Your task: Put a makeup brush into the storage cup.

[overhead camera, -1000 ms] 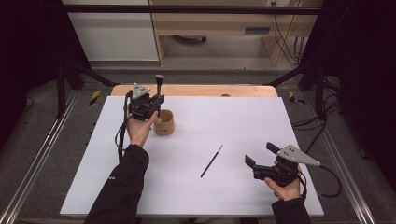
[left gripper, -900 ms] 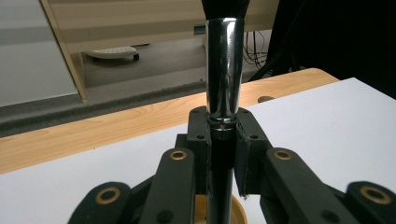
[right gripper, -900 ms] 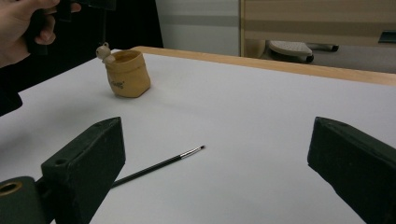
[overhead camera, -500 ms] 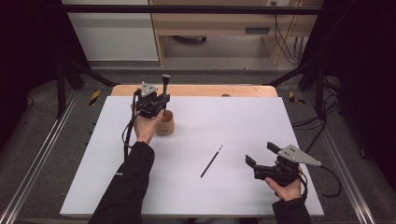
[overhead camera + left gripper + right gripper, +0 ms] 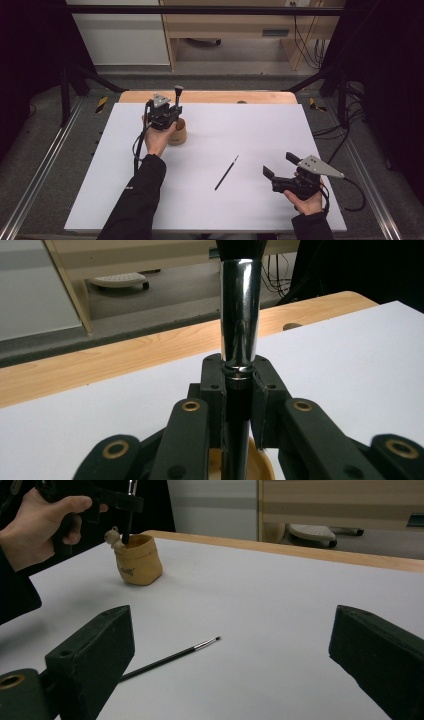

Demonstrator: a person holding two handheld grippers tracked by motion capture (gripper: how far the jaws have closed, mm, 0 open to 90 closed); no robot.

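My left gripper (image 5: 167, 116) is shut on a thick brush (image 5: 178, 94) with a chrome ferrule (image 5: 240, 315) and holds it upright. The brush's black handle (image 5: 127, 528) reaches down to the mouth of a small tan pouch (image 5: 178, 134), which stands right under the jaws (image 5: 261, 468). A thin black brush (image 5: 226, 172) lies flat mid-table, and it lies just ahead of my right gripper's jaws (image 5: 167, 658). My right gripper (image 5: 279, 165) rests open near the front right of the white mat, with nothing between its jaws (image 5: 235, 630).
The white mat (image 5: 260, 125) covers the wooden table (image 5: 215, 96), whose far edge shows beyond it. A small figure (image 5: 114, 536) sticks up from the pouch (image 5: 138, 560). Cables trail from both grippers. Metal rails run along both sides of the table.
My left gripper has carried the thick brush to the right and slightly down, over the pouch. The right gripper and the thin brush have stayed put.
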